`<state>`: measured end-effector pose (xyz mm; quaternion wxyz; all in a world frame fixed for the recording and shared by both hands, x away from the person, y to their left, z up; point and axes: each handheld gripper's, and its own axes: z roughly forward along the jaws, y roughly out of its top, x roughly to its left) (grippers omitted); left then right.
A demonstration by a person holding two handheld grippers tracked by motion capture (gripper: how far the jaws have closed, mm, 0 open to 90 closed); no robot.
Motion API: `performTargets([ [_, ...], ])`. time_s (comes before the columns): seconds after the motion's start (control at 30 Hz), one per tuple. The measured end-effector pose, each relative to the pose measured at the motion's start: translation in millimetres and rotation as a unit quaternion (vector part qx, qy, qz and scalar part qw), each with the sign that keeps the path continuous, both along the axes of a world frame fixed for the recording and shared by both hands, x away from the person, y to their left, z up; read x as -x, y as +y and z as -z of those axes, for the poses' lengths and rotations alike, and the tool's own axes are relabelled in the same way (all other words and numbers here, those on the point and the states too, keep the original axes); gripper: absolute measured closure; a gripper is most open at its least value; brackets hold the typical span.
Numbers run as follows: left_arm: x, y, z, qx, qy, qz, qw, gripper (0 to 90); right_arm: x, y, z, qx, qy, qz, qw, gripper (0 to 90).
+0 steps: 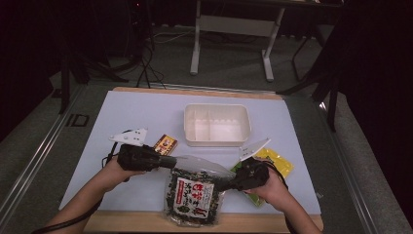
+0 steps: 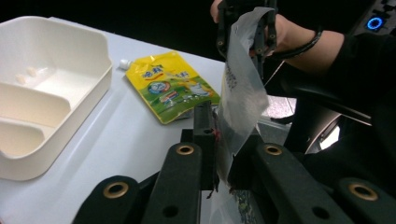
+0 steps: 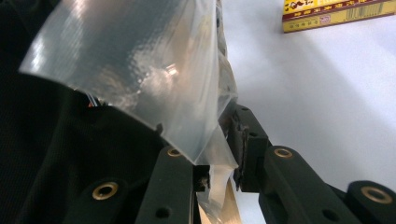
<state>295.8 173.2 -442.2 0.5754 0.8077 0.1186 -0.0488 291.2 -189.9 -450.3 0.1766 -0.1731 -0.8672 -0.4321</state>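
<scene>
Fingers, left gripper [image 2: 219,177]: clenched on the clear top strip of the seaweed bag [image 1: 194,195], film pinched flat between the black pads at the lower centre of the left gripper view.
Fingers, right gripper [image 3: 219,163]: clamped on the same clear strip at its other end; in the right gripper view the film rises from between the pads and fans out toward the upper left.
Both grippers from above: left gripper [image 1: 171,162] and right gripper [image 1: 228,184] face each other across the bag's mouth, lower centre of the high view.
Seaweed bag, place: near edge of the table [image 1: 146,109], bottom centre of the high view, its dark filled part with the red-and-white label lying below the grippers and reaching the front edge.
Handling, my judgement: light, soft, crinkly film, slippery where clear; contents look brittle, so no squeezing the body. Best hold is the flat empty strip above the fill, each side of the mouth.
Risk: film could slip from the pads or tear if pulled unevenly.
Yellow pouch [image 2: 170,84]: just beyond, right of centre, lying flat.
Small snack box [image 1: 165,144]: beside the left gripper, centre left.
White tray [image 1: 217,124]: farthest, upper centre, divided compartments, nearly empty.
</scene>
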Motion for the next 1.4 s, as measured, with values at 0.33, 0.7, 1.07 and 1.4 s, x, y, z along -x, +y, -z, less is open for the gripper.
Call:
performTargets([
  [0.33, 13.1, 8.6, -11.9, 0.025, -0.025, -0.057, 0.9978, 49.4, 6.5, 0.1, -18.9, -0.019, -0.016, 0.007, 0.9997, 79.2],
  [0.7, 14.1, 10.2, -10.4, 0.014, -0.025, -0.107, 0.9939, 7.6, -2.8, -18.8, -65.5, -0.041, -0.081, 0.056, 0.9943, 79.1],
  [1.07, 13.9, 13.2, 3.2, 0.029, -0.056, -0.193, 0.9792, 1.6, -26.7, -44.4, -109.9, -0.043, -0.152, 0.165, 0.9736, 79.1],
  [1.4, 21.2, 4.9, 26.3, 0.008, -0.048, -0.197, 0.9791, 1.6, -53.0, -56.8, -126.5, -0.019, -0.204, 0.248, 0.9468, 79.1],
])
